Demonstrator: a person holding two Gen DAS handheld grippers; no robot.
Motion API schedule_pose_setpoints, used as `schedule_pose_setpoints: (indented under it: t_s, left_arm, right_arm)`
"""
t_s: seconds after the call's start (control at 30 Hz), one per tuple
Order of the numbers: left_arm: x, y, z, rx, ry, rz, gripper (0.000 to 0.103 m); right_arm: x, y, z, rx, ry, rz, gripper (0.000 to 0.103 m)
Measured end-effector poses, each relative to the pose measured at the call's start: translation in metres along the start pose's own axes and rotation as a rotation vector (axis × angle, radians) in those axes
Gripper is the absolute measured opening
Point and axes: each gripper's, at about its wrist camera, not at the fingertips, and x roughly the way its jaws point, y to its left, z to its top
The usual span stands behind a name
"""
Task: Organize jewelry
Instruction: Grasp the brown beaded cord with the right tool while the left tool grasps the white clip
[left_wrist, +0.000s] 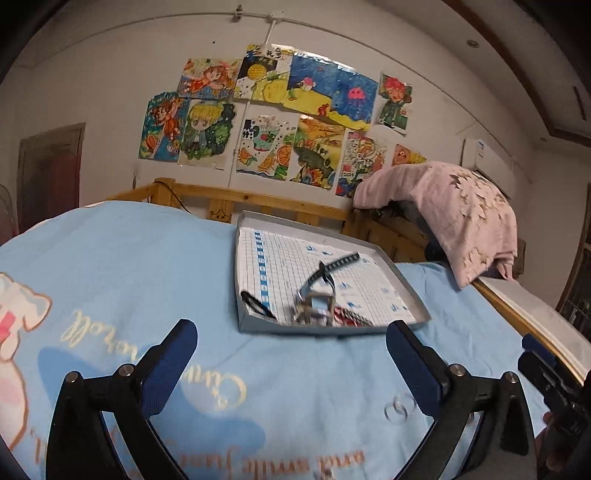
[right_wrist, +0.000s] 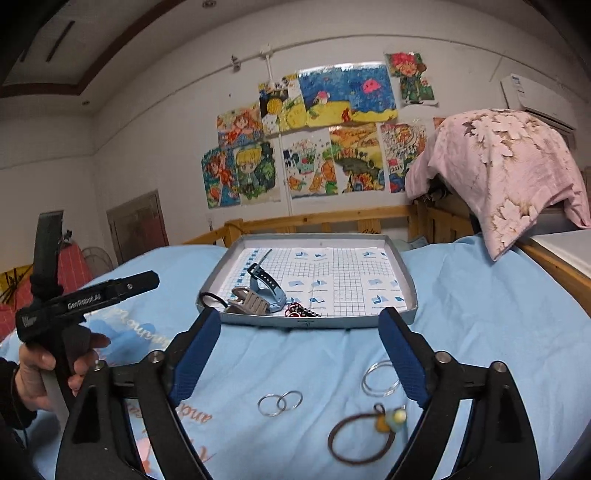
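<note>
A grey tray (left_wrist: 239, 284) lined with grid paper lies on the blue sheet, straight ahead of both grippers. Inside it, near the front wall, are a black-strapped watch (left_wrist: 334, 265), a red beaded piece (left_wrist: 345, 318) and a black loop (left_wrist: 255, 304). My left gripper (left_wrist: 291, 328) is open and empty, just short of the tray. My right gripper (right_wrist: 300, 315) is open too, with nothing pressed between its pads. On the sheet under it lie two small silver rings (right_wrist: 279, 402), larger silver rings (right_wrist: 380, 378) and a brown hair tie with a charm (right_wrist: 360, 437).
A person's hand (right_wrist: 37, 369) holds the left tool at the left of the right wrist view. A pink quilt (right_wrist: 509, 166) hangs over the wooden bed rail (right_wrist: 332, 218) at the right. Drawings (left_wrist: 280, 118) cover the wall behind the bed.
</note>
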Motion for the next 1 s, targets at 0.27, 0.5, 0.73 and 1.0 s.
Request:
schedule_pose_setpoints:
  t_s: [0.27,0.5,0.73,1.0]
  left_arm:
    - [-0.050,-0.014,-0.044,0.106,0.005,-0.031,0.103]
    - [-0.051,-0.014,-0.086,0.155,0.142,-0.046,0.103]
    - [-0.040,-0.009,-0.107,0.127,0.234,-0.050,0.103]
    - [-0.039,-0.017,-0.108,0.145,0.239,-0.133,0.101]
  right_arm:
    - [-0.052,0.012,-0.028,-0.028,-0.044,-0.030,0.092]
    - [-0.082,0.012,-0.055,-0.003,-0.003,-0.059,0.092]
    - [-0.090,0.005,-0.080,0.050,0.037,-0.085,0.092]
    - [-0.068,-0.018,-0.092,0.154,0.148,-0.056,0.092]
